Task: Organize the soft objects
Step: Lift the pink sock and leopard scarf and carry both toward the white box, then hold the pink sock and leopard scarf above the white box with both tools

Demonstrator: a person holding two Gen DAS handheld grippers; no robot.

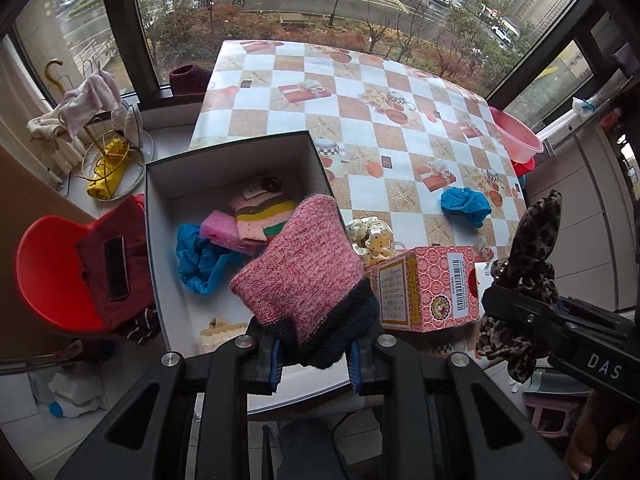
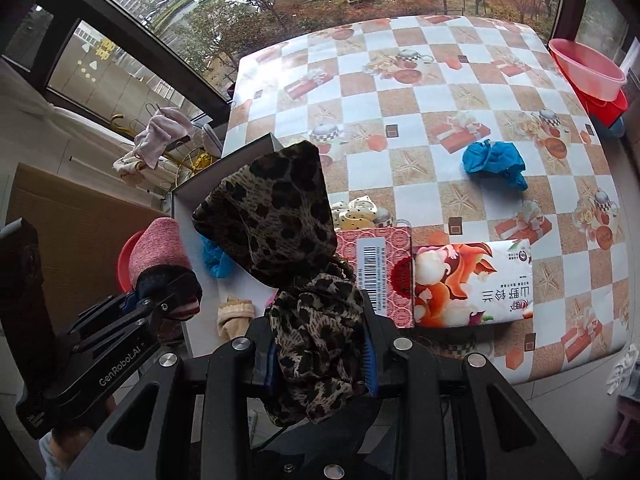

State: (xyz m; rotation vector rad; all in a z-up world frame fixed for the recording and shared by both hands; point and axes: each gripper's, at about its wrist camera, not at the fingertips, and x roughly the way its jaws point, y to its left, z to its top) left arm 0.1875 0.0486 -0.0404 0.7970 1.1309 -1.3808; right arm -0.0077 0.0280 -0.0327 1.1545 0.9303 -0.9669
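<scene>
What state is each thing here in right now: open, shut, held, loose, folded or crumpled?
Left gripper: shut on pink sock.
Right gripper: shut on leopard cloth.
Storage box: open, no lid on it.
Blue cloth: crumpled, loose on the table.
Tissue pack: lying flat.

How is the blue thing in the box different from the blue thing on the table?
The blue cloth in the box lies spread out and floppy; the blue cloth on the table is scrunched into a tight ball. The box one touches a pink sponge and a striped sock; the table one sits alone on the checked tablecloth. Both are the same bright blue, crinkly material.
</scene>
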